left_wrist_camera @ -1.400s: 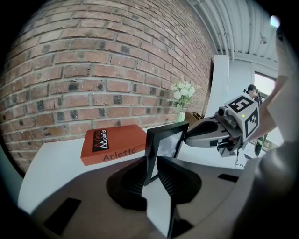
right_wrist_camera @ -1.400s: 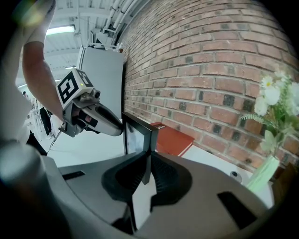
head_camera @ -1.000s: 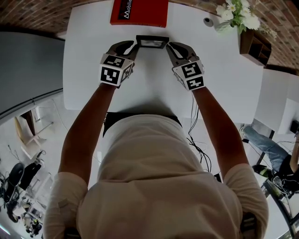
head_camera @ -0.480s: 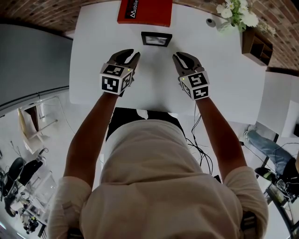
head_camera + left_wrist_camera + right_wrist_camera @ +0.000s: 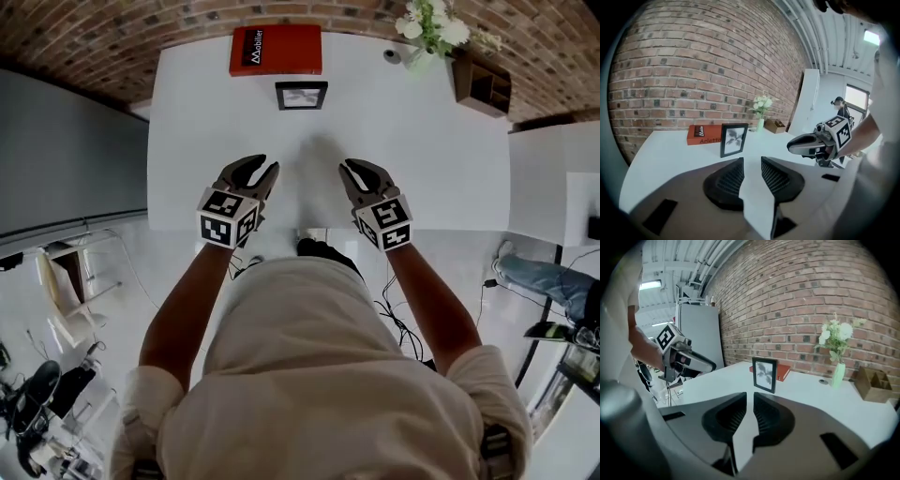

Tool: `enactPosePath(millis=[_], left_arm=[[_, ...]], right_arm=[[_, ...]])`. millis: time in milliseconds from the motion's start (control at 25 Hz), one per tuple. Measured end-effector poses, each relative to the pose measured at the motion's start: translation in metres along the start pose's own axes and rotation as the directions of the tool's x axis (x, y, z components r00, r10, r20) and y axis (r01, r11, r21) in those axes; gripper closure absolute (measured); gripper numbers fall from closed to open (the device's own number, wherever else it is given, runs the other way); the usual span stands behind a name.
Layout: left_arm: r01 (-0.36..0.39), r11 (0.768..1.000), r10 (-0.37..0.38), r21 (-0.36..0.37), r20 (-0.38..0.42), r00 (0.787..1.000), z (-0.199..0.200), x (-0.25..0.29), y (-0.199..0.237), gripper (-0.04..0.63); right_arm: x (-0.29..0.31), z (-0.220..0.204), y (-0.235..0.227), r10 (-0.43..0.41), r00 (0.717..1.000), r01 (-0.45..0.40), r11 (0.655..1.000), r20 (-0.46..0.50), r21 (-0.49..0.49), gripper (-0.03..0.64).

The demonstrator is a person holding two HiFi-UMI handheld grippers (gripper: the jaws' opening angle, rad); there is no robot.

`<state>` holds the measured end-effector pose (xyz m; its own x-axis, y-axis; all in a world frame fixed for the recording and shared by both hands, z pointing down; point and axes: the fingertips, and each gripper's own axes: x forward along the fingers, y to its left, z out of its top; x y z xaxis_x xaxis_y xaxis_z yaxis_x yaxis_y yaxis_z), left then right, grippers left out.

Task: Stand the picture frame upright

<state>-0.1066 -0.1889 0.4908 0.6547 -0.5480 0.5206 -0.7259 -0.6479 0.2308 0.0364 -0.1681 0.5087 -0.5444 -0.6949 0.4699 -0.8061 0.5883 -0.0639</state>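
Head view, looking steeply down: picture frame [image 5: 301,95] stands upright on the white table [image 5: 441,159], at mid-width of the far side, just in front of a red book [image 5: 277,50] that lies flat by the brick wall [image 5: 112,37]. Nothing touches the frame. L gripper [image 5: 265,169] and R gripper [image 5: 352,169] hover side by side over the table's near part, well apart from the frame, w/ tips pointing toward it. L gripper view: frame [image 5: 733,139] seen face-on beyond the jaws, its dark border round a pale print; L gripper [image 5: 752,161] is released, jaws opening w/ nothing between them, only bare tabletop in the gap. R gripper [image 5: 792,146] shows at right of this view. R gripper view: frame [image 5: 764,374] upright ahead, book edge behind it; R gripper [image 5: 750,397] is clenched to a thin slit and grasps nothing. L gripper [image 5: 711,366] shows at left. Far R corner of table: vase of white flowers [image 5: 427,23], and beside it a wooden organiser box [image 5: 483,84].
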Motion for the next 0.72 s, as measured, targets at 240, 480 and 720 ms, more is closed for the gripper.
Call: enactPosePath(millis=[240,480,720], left_arm=[[0.094,0.995,-0.094,0.018,0.057,0.994,-0.007,-0.079,-0.024,0.483],[0.163,0.986,-0.166,0.048,0.071,0.984,-0.022,-0.154,-0.042,0.527],[0.232,0.970,-0.236,0.075,0.060,0.970,-0.045,-0.210,-0.066,0.586]], right_arm=[[-0.049,0.004,0.060,-0.071,0.997,0.070,0.997,0.028,0.037,0.583],[-0.082,0.021,0.131,-0.118,0.990,0.113,0.992,0.077,0.064,0.583],[-0.109,0.031,0.206,-0.128,0.986,0.121,0.990,0.111,0.068,0.584]])
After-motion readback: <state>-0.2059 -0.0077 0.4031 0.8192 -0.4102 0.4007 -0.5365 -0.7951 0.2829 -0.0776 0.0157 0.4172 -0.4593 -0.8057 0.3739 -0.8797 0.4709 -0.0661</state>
